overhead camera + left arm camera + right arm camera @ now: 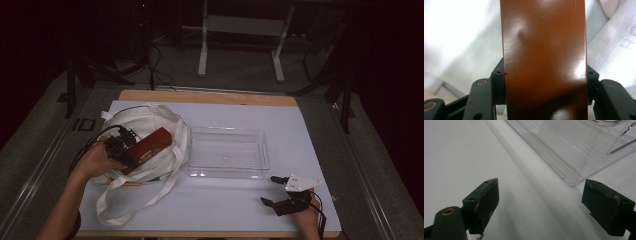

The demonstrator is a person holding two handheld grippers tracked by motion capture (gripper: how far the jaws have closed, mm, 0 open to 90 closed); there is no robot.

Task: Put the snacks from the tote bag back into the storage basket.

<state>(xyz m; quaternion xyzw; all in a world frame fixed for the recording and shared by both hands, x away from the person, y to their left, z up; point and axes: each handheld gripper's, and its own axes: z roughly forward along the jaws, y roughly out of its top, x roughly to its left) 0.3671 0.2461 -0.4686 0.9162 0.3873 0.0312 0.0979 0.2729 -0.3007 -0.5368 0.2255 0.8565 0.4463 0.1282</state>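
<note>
A glossy reddish-brown box (150, 145) hangs tilted over the white cloth tote bag (150, 122) at the table's left. My left gripper (120, 150) is shut on its lower end. In the left gripper view the brown box (544, 57) runs up between both black jaws, with white bag cloth (461, 37) behind it. A clear plastic tray (228, 152) sits at the table's middle and has nothing in it. My right gripper (271, 190) rests open near the front right edge, apart from the tray. In the right gripper view its gripper (540, 202) has bare table between its jaws, with the tray's corner (571, 180) just ahead.
The bag's long straps (135, 197) trail over the white table cover (225, 210) toward the front edge. A small tan object (131, 183) peeks from under the bag. Beyond the table stands a white frame (240, 30) on a dark floor with cables.
</note>
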